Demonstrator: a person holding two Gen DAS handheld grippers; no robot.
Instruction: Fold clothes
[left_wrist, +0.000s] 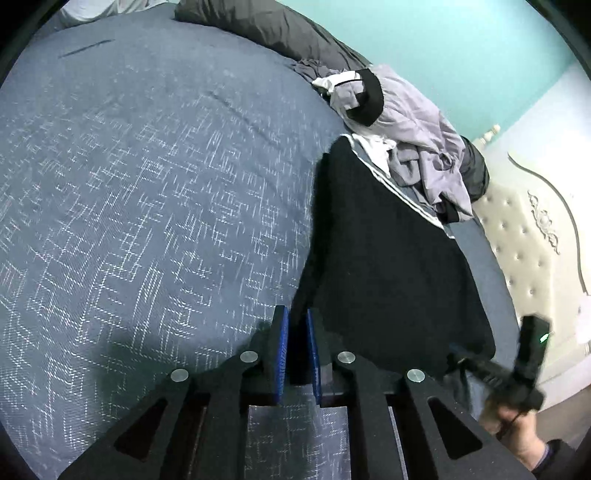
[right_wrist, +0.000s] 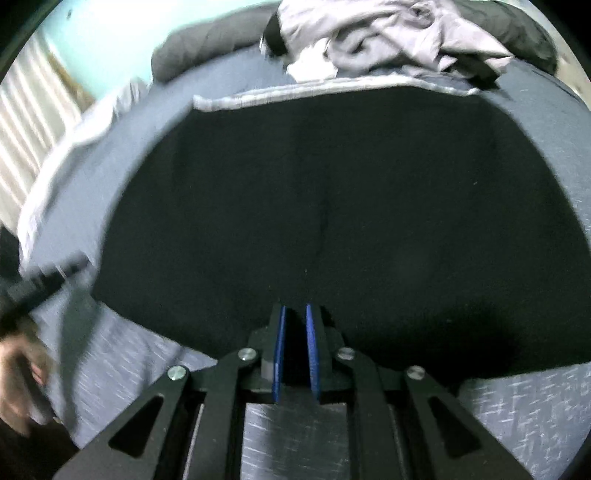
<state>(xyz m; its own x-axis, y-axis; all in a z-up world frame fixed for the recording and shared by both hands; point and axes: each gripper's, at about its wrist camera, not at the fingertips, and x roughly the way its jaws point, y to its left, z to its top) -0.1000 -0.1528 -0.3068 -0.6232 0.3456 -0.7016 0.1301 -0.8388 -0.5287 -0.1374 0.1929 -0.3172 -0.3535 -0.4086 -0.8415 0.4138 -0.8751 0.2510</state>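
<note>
With the black garment lying flat on the blue patterned bedspread, near the unfolded pile of grey clothes, I judge the step in hand to be taking its near edge. My left gripper sits at the garment's near corner, jaws narrowly parted with dark cloth between them; whether they pinch it I cannot tell. My right gripper shows the same at the near hem. I should confirm both pinches, then lift evenly to keep the fold square.
</note>
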